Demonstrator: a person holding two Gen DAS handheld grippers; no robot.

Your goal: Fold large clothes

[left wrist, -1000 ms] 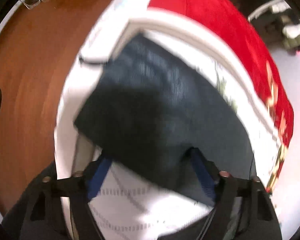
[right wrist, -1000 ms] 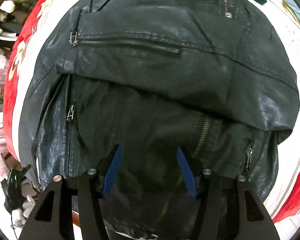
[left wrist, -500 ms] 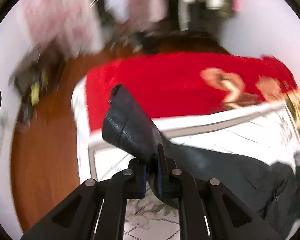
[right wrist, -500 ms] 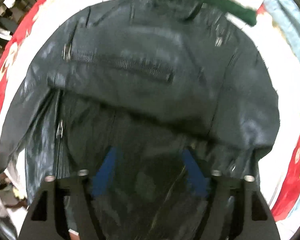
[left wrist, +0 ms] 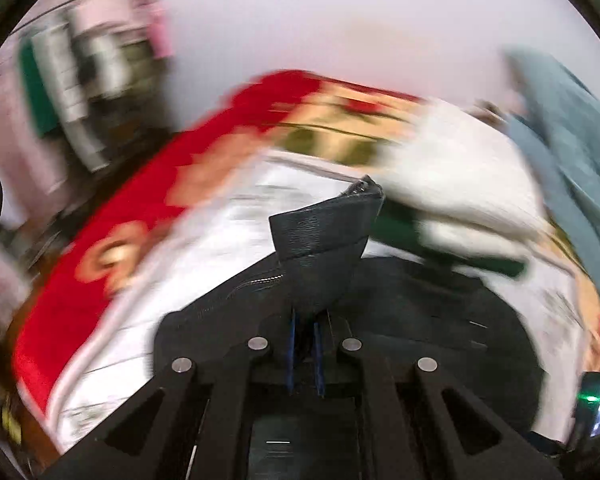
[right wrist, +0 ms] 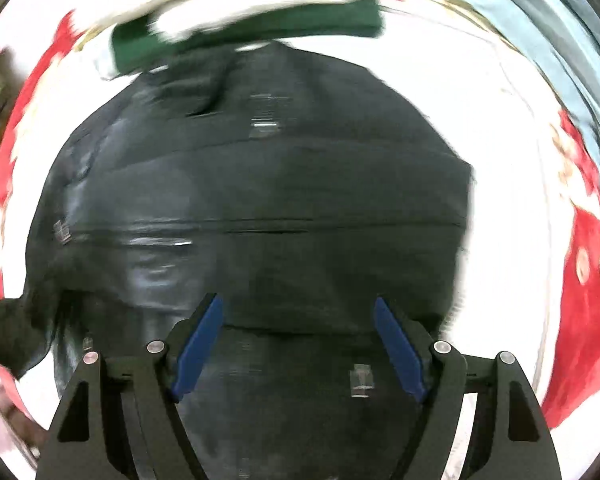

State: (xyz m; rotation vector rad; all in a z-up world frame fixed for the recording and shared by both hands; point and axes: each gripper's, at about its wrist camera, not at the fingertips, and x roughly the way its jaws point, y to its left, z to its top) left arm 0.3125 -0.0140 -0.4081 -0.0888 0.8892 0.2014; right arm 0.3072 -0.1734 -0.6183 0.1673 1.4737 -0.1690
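The left gripper (left wrist: 304, 354) is clamped tight on a sleeve cuff (left wrist: 324, 228) of the black leather jacket (right wrist: 260, 208). The cuff stands up just ahead of the blue pads, its zipped edge at the top, and the sleeve's long axis runs from the closed jaws down and back into the jacket body, which lies directly below and beyond this gripper on the bed's red floral quilt (left wrist: 148, 208).

The right gripper (right wrist: 298, 344) points down at the jacket with its blue fingers (right wrist: 198, 346) spread wide and nothing between them (no leather touches either pad that I can see). The jacket body fills the space under and ahead of it, its broad folded panel crossing the view from side to side, and the free edge lies off to this gripper's right.

So the coming move likely turns on the left hand: it alone holds cloth, and the sleeve must be carried across the body toward the side where the right gripper hangs. A folded green and white garment (right wrist: 252, 28) sits beyond the jacket's far end, touching or just overlapping the collar; blur hides which.
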